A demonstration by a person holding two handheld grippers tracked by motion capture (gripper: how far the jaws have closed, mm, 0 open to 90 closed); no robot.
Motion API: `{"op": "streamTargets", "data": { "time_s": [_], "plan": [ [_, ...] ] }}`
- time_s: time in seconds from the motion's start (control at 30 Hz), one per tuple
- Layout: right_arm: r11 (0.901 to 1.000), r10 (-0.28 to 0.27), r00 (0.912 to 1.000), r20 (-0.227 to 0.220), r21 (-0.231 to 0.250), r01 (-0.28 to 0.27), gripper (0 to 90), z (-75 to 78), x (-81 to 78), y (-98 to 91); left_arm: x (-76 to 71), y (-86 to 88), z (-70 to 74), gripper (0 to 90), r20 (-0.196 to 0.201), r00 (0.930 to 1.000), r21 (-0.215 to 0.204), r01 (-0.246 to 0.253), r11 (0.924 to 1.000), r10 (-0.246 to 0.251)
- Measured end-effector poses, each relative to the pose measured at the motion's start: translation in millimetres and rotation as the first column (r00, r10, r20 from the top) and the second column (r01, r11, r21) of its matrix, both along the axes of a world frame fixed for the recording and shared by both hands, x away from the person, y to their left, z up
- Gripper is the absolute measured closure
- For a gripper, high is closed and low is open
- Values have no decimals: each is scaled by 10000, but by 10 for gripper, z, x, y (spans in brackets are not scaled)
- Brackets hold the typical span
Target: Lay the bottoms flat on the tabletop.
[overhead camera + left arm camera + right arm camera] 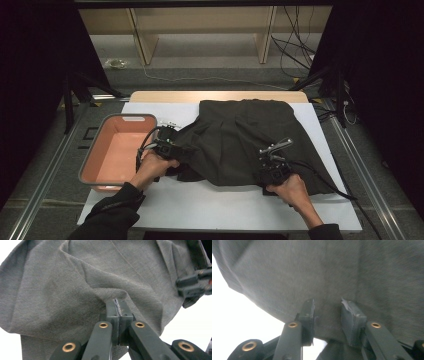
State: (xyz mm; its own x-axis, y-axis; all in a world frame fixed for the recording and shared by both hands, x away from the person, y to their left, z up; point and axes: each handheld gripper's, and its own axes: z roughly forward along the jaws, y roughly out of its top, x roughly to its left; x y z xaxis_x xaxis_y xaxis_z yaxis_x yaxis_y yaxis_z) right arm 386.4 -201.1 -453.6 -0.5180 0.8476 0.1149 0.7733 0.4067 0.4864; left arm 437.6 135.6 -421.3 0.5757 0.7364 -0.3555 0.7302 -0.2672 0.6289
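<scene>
High view: a dark grey cloth (245,140) lies spread over the middle and far part of the white table (220,207). Its near edge hangs in a bunched curve toward the near side.

The left gripper (172,147) sits at the left edge of the cloth, held by the person's left hand (152,167). In the left gripper view its jaws are pressed tight together, and a small fold of the cloth (75,285) is pinched between them. The cloth is pulled up into a little peak there.

The right gripper (272,167) sits at the near right edge of the cloth, held by the right hand (292,192). In the right gripper view its jaws are spread apart. The cloth (332,277) lies between them and under them, but the pads do not squeeze it.

An orange tub with a grey rim (117,150) stands at the left edge of the table, just beside the left gripper. Black cables (325,182) trail over the cloth near the right hand.
</scene>
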Motion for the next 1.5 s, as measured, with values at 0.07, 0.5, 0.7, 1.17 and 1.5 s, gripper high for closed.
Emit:
{"op": "streamTargets", "data": {
  "time_s": [0.07, 0.5, 0.7, 1.17, 1.5],
  "plan": [
    [9999, 82, 9999, -118, -98, -83, 649, -49, 2, 30, 12, 8, -14, 890, -23, 10000, 4, -26, 10000, 26],
    [9983, 14, 10000, 58, -587, -10, 900, -125, 4, 75, 11, 8, -19, 886, -76, 9999, -13, -68, 10000, 68],
    [9978, -469, 9982, 381, -449, 486, 900, -39, 75, -27, 70, 50, 68, 887, 199, 9992, -245, -339, 9991, 343],
    [9855, -1521, 9848, 839, -636, 1576, 900, -62, 397, -303, 297, 1, 17, 888, 97, 9965, -329, -831, 9960, 835],
    [9909, -1344, 9864, 945, 241, 1327, 825, 140, 185, -327, 284, -77, -184, 886, -159, 9970, 290, -757, 9967, 762]
  ]
}}
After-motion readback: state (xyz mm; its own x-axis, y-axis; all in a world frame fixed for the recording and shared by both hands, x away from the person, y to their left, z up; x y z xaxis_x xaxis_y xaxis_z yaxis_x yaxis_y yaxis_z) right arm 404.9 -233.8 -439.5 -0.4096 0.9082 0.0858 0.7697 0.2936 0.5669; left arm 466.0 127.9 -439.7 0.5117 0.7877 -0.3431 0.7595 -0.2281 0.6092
